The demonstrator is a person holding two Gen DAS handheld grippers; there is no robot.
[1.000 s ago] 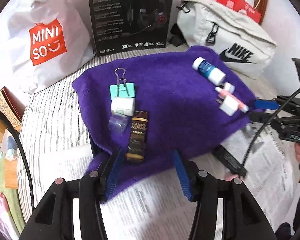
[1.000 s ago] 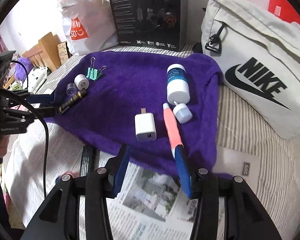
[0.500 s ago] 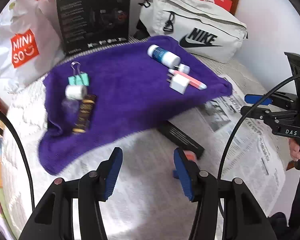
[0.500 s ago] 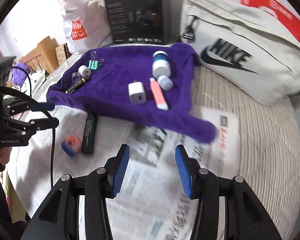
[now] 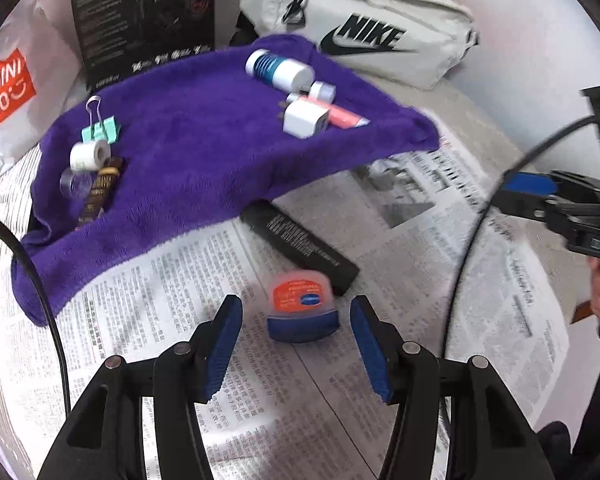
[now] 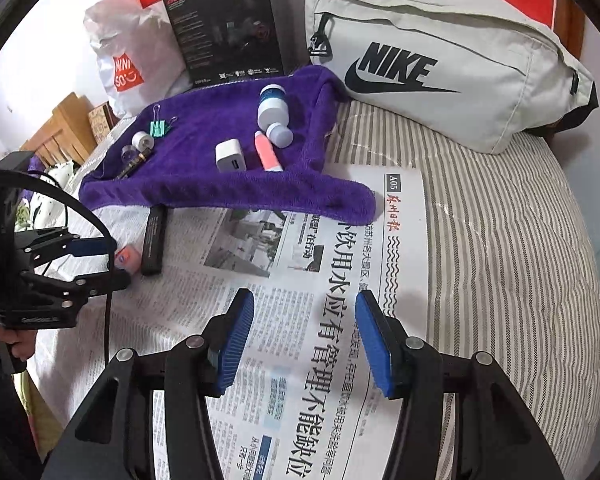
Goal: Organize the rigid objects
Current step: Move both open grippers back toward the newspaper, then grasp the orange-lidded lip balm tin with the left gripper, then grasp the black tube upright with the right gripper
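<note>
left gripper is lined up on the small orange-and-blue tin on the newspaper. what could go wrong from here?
1. The tin lies right against the black box; the left gripper, open and just widened, could clip the box while closing.
2. The newspaper is loose on the bedding, so a finger pressing down may drag it.
3. The purple towel overhangs the newspaper; pulling it could roll the white bottle.

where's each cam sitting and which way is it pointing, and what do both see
Left wrist: on the left gripper, angled down over the newspaper at a small orange-and-blue tin; its open blue fingers show, with the right gripper at the right edge.
Right wrist: on the right gripper, angled down over newspaper; open fingers show, left gripper at left.
Shared: purple towel, black box, Nike bag.
</note>
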